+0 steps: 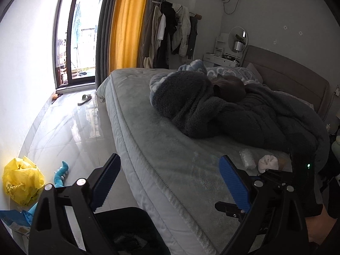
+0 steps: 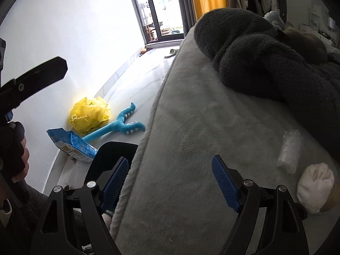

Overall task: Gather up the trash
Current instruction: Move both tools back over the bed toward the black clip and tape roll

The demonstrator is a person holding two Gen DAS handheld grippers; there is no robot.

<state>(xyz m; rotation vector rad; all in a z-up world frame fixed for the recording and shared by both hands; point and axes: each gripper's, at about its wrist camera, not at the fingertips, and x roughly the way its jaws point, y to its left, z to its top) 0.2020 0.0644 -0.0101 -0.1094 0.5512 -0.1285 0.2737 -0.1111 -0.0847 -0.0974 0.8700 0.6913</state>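
Note:
A roll of clear bubble wrap (image 1: 247, 158) and a white crumpled wad (image 1: 268, 163) lie on the grey bed (image 1: 180, 159) near the dark blanket; both show in the right wrist view, the wrap (image 2: 289, 151) and the wad (image 2: 315, 186). A black trash bin (image 1: 125, 229) stands on the floor below the bed's edge, also in the right wrist view (image 2: 114, 155). My left gripper (image 1: 170, 180) is open and empty above the bed's edge and the bin. My right gripper (image 2: 170, 178) is open and empty over the bed, left of the trash.
A yellow plastic bag (image 2: 90, 115), a blue snack packet (image 2: 71, 144) and a blue plush toy (image 2: 119, 125) lie on the tiled floor by the white wall. A dark blanket (image 1: 223, 114) with a cat (image 1: 230, 88) on it covers the bed's far side. A slipper (image 1: 84, 99) lies near the balcony door.

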